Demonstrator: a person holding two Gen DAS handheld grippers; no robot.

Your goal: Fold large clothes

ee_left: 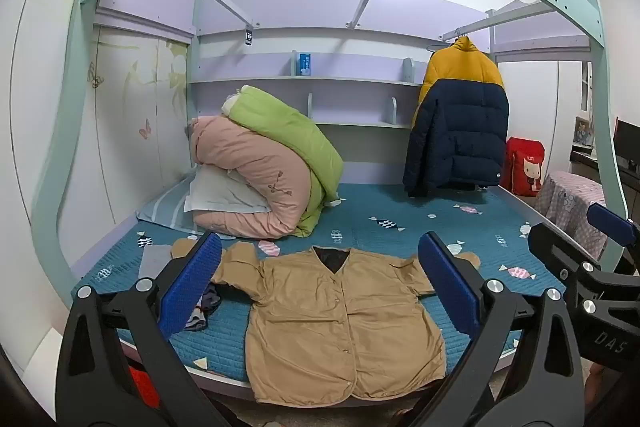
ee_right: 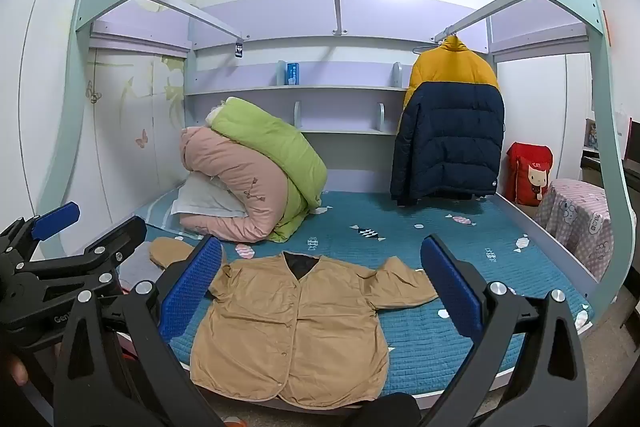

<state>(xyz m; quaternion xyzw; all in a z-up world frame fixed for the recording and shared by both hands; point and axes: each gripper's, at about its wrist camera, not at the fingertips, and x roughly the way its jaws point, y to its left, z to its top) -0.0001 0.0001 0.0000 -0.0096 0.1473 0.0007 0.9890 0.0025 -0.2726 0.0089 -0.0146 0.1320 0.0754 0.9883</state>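
A tan button-front jacket lies flat, front up, on the blue bedspread, its hem at the bed's near edge and its sleeves spread sideways. It also shows in the right wrist view. My left gripper is open and empty, held above and short of the jacket. My right gripper is open and empty too, beside the left one. The right gripper shows at the right edge of the left wrist view, and the left gripper at the left edge of the right wrist view.
A pile of pink and green quilts with a white pillow sits at the back left of the bed. A yellow and navy puffer jacket hangs at the back right. Small clothes lie left of the jacket. A red bag stands right.
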